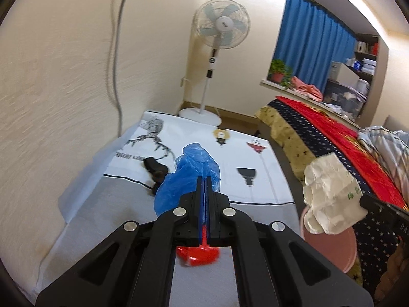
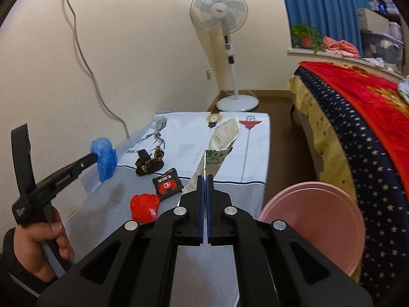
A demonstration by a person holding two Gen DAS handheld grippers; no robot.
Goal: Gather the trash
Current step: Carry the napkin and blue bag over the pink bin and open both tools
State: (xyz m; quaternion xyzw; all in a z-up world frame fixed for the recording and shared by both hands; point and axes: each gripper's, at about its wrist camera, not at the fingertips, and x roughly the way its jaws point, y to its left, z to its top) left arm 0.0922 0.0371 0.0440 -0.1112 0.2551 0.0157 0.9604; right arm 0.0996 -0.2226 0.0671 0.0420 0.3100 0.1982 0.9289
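Above the smooth table [image 2: 230, 199], crinkly blue plastic film [image 1: 188, 176] in left tool [image 1: 204, 179]

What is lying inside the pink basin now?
Only part of the pink basin shows, and that part looks empty. The right claw with its white paper hides the rest.

Blue crumpled plastic bag [image 2: 104, 158], thin and translucent, pinched at left gripper [image 1: 205, 179] tips, held off the table. White crumpled paper wrapper [image 1: 329, 194] with green print, clamped in right gripper [image 2: 205, 178], hanging above pink bin [image 2: 314, 223]. Red crumpled plastic wad [image 2: 144, 206] lying on the grey cloth near the front edge. Black snack packet [image 2: 167, 183] with red crab print, flat, just beside the red wad. Dark scrunched item [image 2: 150, 160] behind the packet, possibly a hair tie.
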